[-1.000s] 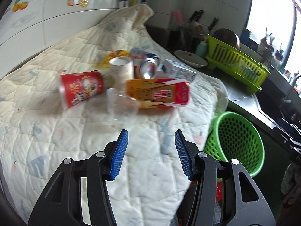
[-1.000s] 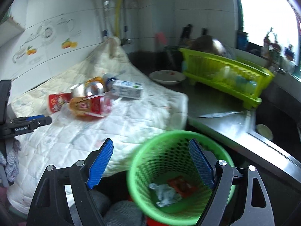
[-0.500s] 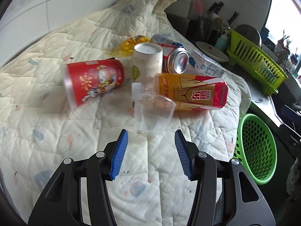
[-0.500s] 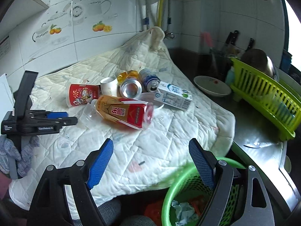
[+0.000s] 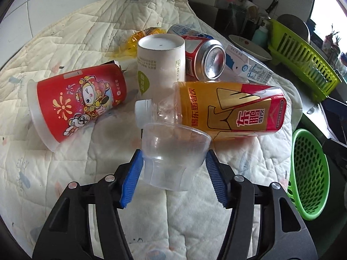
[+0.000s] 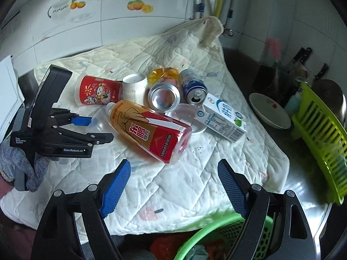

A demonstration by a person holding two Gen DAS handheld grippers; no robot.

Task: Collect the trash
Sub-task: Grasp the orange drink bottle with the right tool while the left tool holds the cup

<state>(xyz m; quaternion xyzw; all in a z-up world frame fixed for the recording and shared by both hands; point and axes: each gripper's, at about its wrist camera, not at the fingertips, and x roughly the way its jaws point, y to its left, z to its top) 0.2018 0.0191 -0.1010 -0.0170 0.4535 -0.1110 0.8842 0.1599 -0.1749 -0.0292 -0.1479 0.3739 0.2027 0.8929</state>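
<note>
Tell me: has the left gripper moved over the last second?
Yes. The left gripper has advanced across the quilt toward the trash pile; its open fingers now flank the clear cup, with the red cup looming closer.

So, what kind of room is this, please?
Most likely a home kitchen: a green dish rack stands on the steel counter, knives stand by the tiled wall, and a plate lies nearby.

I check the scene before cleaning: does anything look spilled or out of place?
No spill shows. On the white quilted cloth, the red paper cup, orange-labelled plastic bottle and silver drink can lie tipped over.
</note>
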